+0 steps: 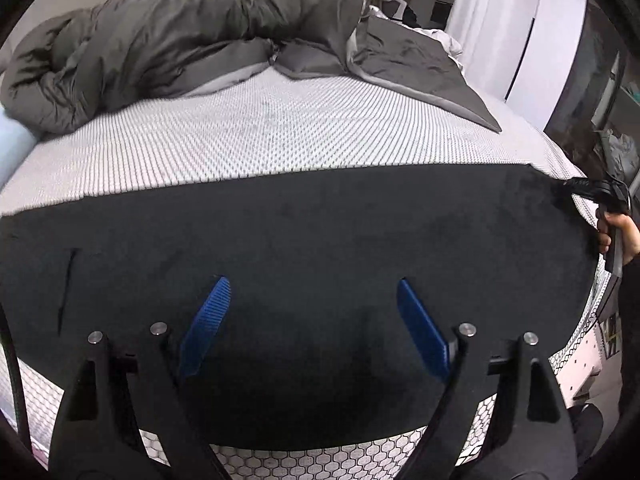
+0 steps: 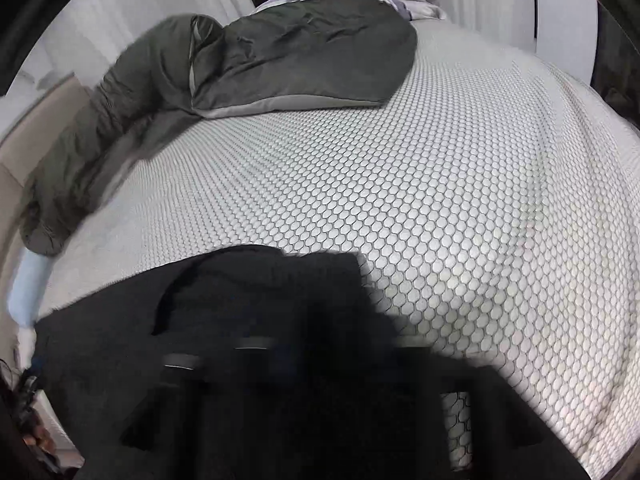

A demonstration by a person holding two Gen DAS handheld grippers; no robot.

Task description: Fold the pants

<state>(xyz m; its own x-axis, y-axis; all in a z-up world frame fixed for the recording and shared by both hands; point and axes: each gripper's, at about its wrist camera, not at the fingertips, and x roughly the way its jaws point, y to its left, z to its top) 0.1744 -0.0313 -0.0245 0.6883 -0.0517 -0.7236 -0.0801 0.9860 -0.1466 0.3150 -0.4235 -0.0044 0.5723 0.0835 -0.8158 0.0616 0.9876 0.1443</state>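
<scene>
The dark pants [image 1: 304,240] are lying spread flat across the near edge of the bed [image 1: 280,132], on the white honeycomb-patterned cover. The left tongs [image 1: 308,320] are hanging wide over the middle of the pants, blue pads [image 1: 208,320] apart and gripping nothing. The right tongs [image 1: 576,186] are sitting at the pants' far right corner, pinched down narrow on the fabric there, a hand [image 1: 620,236] squeezing the handle. A rumpled grey duvet [image 1: 180,40] is piled up at the far end of the bed, well apart from the pants.
</scene>
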